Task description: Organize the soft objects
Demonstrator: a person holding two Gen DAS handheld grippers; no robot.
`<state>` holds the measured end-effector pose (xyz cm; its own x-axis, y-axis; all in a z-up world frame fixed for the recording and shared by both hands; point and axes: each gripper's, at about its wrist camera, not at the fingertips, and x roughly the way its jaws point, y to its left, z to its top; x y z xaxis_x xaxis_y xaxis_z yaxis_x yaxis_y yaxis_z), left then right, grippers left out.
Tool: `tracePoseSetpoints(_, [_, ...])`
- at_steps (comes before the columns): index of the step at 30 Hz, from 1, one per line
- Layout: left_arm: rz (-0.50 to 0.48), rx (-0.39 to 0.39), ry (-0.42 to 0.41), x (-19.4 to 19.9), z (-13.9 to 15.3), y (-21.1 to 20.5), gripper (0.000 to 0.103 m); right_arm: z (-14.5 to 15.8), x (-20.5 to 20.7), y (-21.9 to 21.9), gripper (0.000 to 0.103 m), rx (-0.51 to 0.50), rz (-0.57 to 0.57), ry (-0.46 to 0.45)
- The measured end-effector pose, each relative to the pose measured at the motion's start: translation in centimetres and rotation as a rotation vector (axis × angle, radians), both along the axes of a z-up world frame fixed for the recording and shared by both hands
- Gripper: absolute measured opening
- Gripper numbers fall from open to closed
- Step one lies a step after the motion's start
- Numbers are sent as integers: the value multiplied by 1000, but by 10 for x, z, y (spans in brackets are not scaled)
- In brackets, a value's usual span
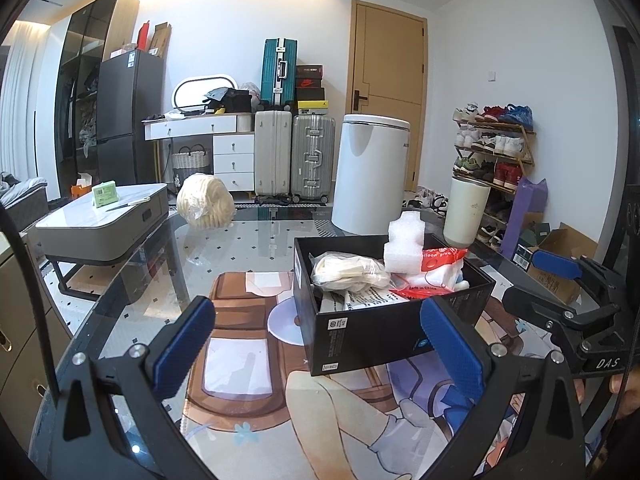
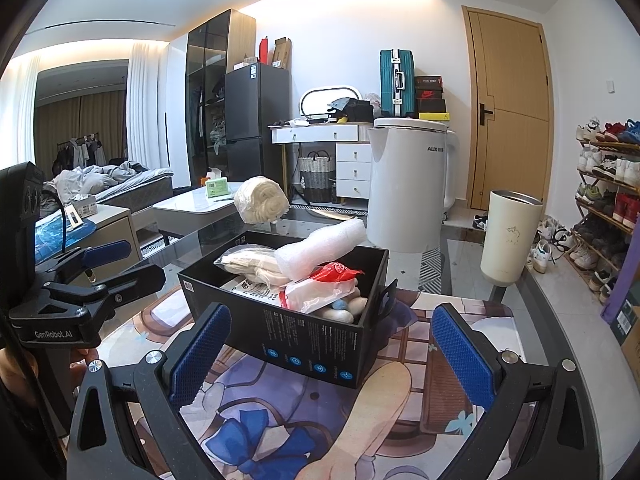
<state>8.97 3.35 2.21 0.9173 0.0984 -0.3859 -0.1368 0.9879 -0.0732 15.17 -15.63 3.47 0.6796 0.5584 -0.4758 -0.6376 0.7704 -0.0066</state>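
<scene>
Both grippers are hovering with jaws apart, gripping nothing: the left gripper [image 1: 316,344] and right gripper [image 2: 332,354] are flanking the black box [image 2: 316,340]. Bagged cloth [image 2: 248,262], a foam roll [image 2: 320,248] and a red-printed bag [image 2: 320,294] are sitting inside the box; a wrapped bundle [image 2: 261,199] is lying well behind it

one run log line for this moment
left tool open, empty | right tool open, empty | box holds soft items | wrapped bundle outside box on table
</scene>
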Motion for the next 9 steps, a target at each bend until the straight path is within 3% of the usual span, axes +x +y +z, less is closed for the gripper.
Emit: tracePoseSetpoints(9, [6,2,7,1,-1,-2,103,0,0,0,102,0,0,0])
